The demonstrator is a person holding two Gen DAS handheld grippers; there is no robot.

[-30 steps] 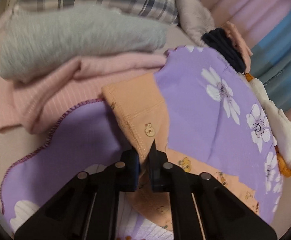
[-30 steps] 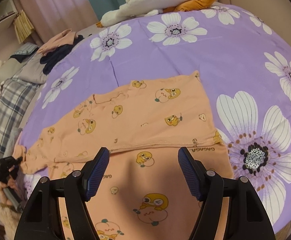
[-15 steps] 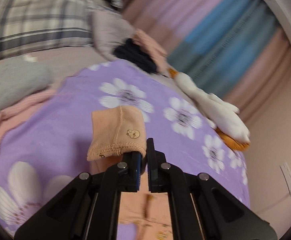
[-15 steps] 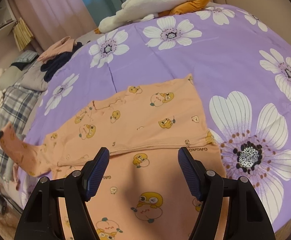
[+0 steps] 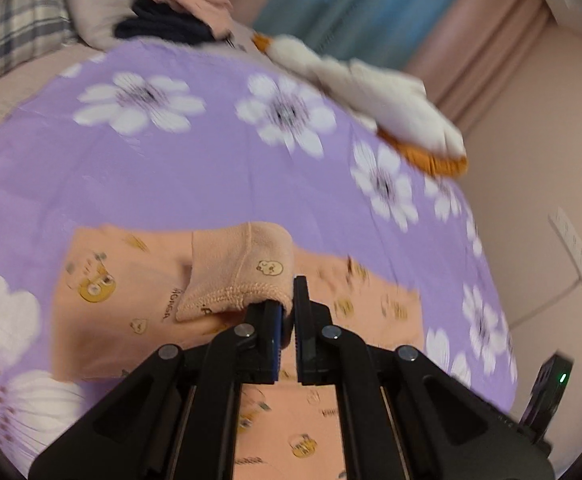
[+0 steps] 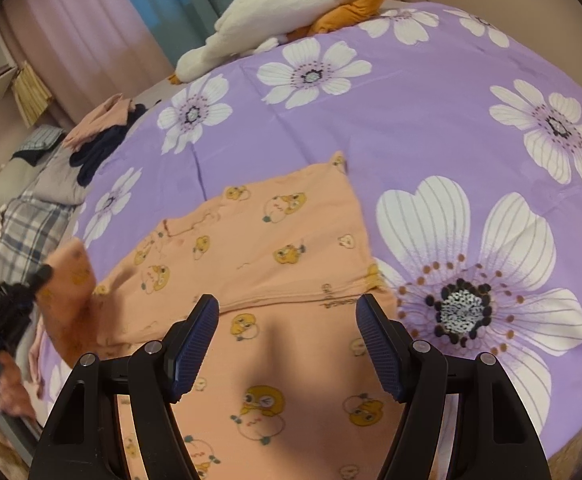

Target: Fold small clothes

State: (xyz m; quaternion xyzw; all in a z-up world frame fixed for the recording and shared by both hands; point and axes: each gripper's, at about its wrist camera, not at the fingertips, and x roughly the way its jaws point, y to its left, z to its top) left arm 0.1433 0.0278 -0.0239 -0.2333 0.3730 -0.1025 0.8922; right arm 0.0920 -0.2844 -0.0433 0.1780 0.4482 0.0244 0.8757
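On the bed: a purple flowered blanket [image 6: 431, 112] carries the work.
Garment: a peach top with a duck print [image 6: 275, 248] lies spread on the blanket, its body flat, one side already folded over with a hem running across it.
Sleeve: the cuff [image 5: 243, 268] is lifted off the blanket, above the garment's body.
Left gripper [image 5: 287, 320]: jaws pressed together on the cuff's stitched edge, holding it up.
Right gripper [image 6: 287, 344]: jaws spread wide, nothing between them, hovering over the garment's lower part.
Far edge of the blanket: a white and orange plush toy [image 6: 287, 8].
Beyond the blanket's side edge: loose dark and pink clothes [image 6: 99, 136], a plaid cloth [image 6: 31, 228].
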